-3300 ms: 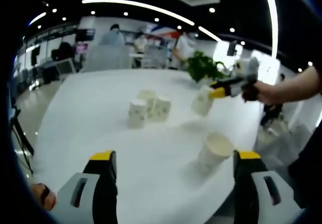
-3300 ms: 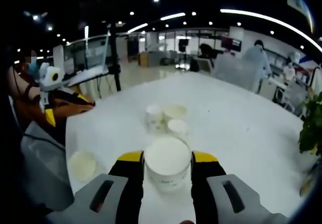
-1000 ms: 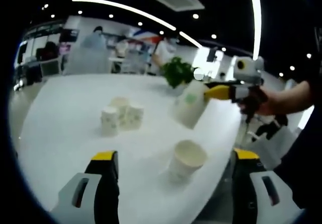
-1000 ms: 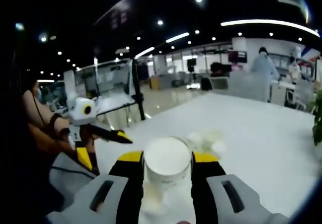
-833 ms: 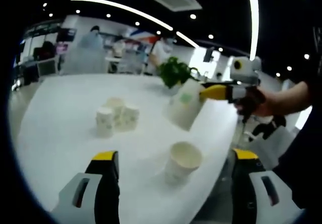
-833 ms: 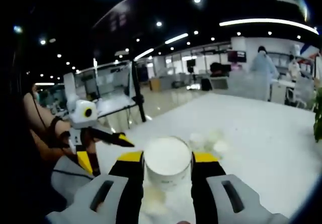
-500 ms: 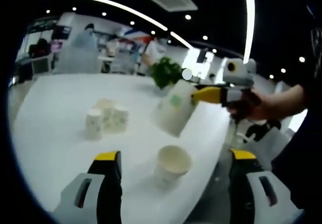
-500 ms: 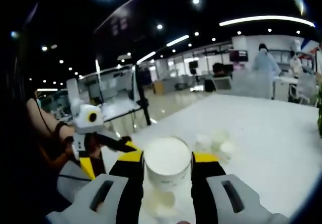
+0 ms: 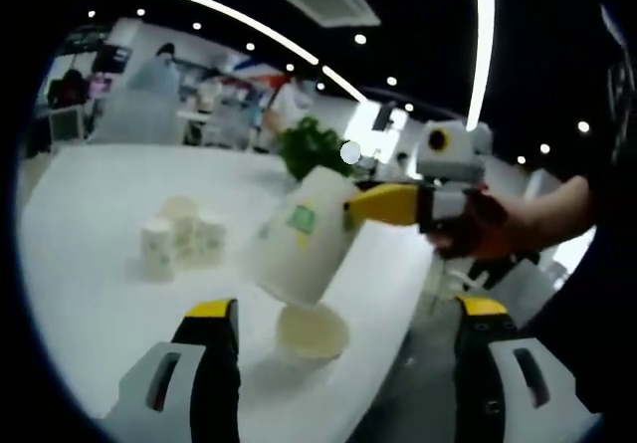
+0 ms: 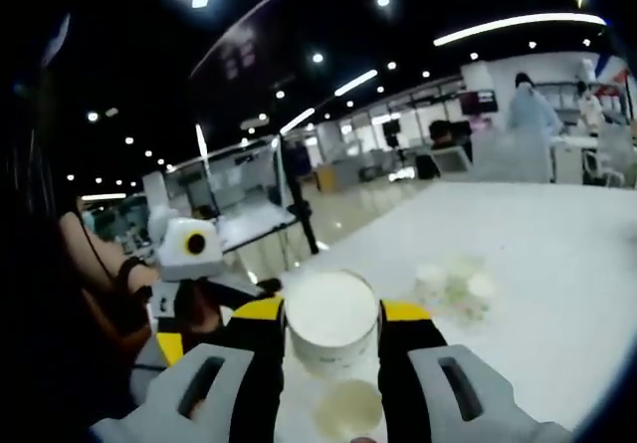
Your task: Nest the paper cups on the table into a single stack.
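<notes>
Right hand-held gripper holds cup — above table cup.

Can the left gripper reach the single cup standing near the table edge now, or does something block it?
Probably not cleanly: the right gripper holds a cup just above that standing cup, between the open left gripper and it.

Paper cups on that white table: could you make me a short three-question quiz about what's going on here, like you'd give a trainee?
1. True or false: the right gripper is shut on a paper cup.
2. Multiple choice: in the left gripper view, the held cup is (A) resting flat on the table, (B) tilted in the air above a lone standing cup, (C) already inside the far cluster of cups.
3. Fill in: the left gripper has its fingers ____, with nothing between them.

Key: 1 true; 2 B; 3 open.
</notes>
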Motion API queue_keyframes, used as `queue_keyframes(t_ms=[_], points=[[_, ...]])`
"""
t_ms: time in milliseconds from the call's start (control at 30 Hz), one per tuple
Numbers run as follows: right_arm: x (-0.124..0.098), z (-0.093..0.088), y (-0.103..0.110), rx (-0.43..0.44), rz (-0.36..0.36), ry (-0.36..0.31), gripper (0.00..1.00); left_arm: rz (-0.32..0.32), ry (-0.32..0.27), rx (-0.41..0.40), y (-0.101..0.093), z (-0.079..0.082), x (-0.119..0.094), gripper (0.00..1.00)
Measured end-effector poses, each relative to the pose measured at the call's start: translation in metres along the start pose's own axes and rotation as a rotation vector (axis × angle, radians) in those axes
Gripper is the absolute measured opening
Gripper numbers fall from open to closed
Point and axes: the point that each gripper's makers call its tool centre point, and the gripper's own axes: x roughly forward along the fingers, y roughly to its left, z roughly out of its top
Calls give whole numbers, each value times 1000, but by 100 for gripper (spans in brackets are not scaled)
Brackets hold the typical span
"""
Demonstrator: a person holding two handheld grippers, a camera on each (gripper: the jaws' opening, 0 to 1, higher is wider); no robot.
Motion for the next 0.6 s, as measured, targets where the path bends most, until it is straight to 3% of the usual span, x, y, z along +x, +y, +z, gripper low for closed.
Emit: queue_keyframes(t_ms=[133, 333, 367, 600], points=[[2, -1, 2, 24, 4, -11, 33, -46, -1, -33, -8, 0, 0, 77], [-3, -4, -1, 93, 0, -41, 33, -56, -45, -79, -8, 7, -3, 76], [-4, -3, -1, 109, 0, -54, 33, -69, -74, -75, -11, 11, -3, 77], [-12, -11, -4, 175, -1, -55, 33, -79, -80, -87, -13, 13, -4, 74]])
